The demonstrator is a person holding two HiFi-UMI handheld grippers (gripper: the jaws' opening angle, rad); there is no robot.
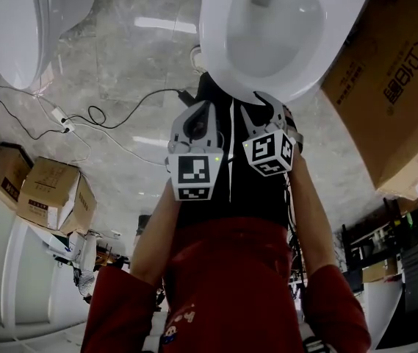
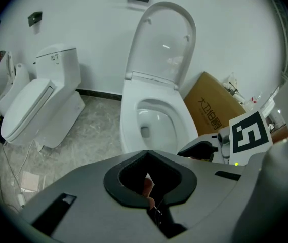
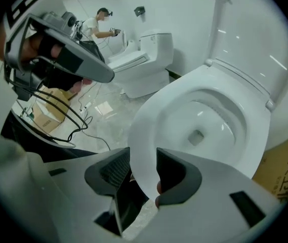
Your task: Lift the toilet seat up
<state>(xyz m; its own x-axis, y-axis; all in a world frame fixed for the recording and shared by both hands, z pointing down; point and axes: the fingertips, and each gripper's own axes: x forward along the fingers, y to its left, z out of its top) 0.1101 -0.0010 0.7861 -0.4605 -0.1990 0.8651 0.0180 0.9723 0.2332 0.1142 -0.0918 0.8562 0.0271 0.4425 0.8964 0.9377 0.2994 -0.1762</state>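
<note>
Standing upright against the wall, the toilet seat (image 2: 161,39) is raised clear of the open toilet bowl (image 2: 128,128), which lies at 12 o'clock in the head view. The right gripper (image 3: 144,155) has its jaws parted, with the front rim of the bowl between them; the pads are not clamped on it. The left gripper (image 2: 146,153), just beside the right one at its 9 o'clock, has its jaws closed tip to tip and holds nothing. A cardboard box (image 1: 385,79) lies at 2 o'clock, just beside the bowl. A second toilet (image 1: 17,28), lid down, stands at 10 o'clock, well apart. Cables (image 1: 113,116) trail over the marbled floor (image 1: 120,57) between the two toilets. Two smaller boxes (image 1: 54,193) sit at 8 o'clock.
</note>
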